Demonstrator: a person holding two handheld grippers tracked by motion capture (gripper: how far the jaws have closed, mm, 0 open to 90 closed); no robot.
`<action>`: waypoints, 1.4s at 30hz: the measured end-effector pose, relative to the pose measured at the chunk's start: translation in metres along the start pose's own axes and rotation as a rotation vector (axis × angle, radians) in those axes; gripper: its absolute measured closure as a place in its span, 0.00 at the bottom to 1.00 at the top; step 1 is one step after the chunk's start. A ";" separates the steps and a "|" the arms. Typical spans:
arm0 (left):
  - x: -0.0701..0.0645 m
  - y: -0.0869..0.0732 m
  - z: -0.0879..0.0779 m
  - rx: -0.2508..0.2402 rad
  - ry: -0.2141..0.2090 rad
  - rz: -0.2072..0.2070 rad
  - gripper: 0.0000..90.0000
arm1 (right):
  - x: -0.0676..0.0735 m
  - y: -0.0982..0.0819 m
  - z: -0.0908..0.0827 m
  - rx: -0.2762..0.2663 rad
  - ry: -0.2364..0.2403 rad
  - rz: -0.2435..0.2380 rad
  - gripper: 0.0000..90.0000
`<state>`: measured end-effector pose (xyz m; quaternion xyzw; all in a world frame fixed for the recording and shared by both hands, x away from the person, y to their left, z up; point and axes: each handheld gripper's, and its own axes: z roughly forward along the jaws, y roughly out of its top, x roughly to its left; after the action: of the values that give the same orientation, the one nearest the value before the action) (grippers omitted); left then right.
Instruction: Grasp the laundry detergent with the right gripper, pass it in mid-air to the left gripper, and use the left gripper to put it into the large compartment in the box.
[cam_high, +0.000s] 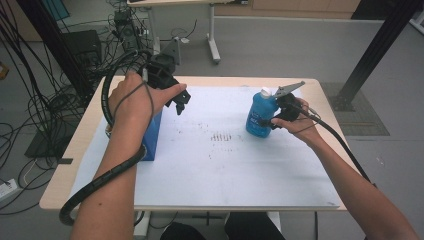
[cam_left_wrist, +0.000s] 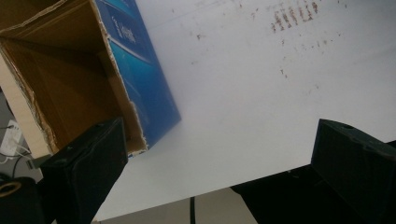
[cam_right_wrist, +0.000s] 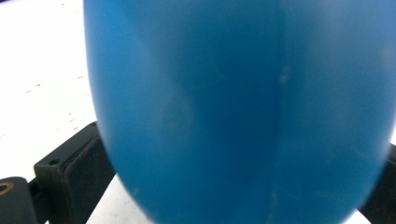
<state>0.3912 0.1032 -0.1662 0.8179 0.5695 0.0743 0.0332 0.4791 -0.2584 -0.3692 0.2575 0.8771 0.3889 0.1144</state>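
Blue bottle (cam_high: 261, 116) is clamped by right gripper (cam_high: 276, 121); left gripper (cam_high: 181, 101) is spread wide beside open box (cam_left_wrist: 70, 74). Bottle should be kept upright during transfer.

I see the blue bottle (cam_high: 260, 116) as smooth, glossy plastic with a white plastic cap; in the right gripper view its wall (cam_right_wrist: 243, 112) shows a soft sheen and faint scuffs. The box (cam_left_wrist: 93, 79) at the left is cardboard: raw brown, matt and fibrous inside, with ragged torn edges, and a slick printed blue skin outside. My left gripper (cam_high: 176, 100) has 2 matt black jaws, plastic by the look, slightly grainy. The right gripper (cam_high: 281, 114) carries a flat grey plate. The white sheet (cam_high: 225, 165) covering the table is matt and smooth, marked with brownish smudges. The table's edge (cam_high: 75, 150) looks like pale wood laminate.
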 end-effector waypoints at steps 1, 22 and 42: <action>0.000 0.000 0.000 -0.001 0.001 -0.001 0.05 | 0.000 0.000 0.000 0.001 0.001 -0.001 0.03; -0.001 0.001 0.000 0.001 0.005 0.001 0.05 | -0.001 0.002 0.003 -0.020 -0.015 0.007 0.03; 0.000 0.000 0.000 0.000 0.006 -0.002 0.05 | 0.002 0.002 0.006 -0.041 -0.020 0.003 0.02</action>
<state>0.3911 0.1031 -0.1663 0.8171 0.5705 0.0768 0.0315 0.4805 -0.2524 -0.3719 0.2600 0.8675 0.4045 0.1277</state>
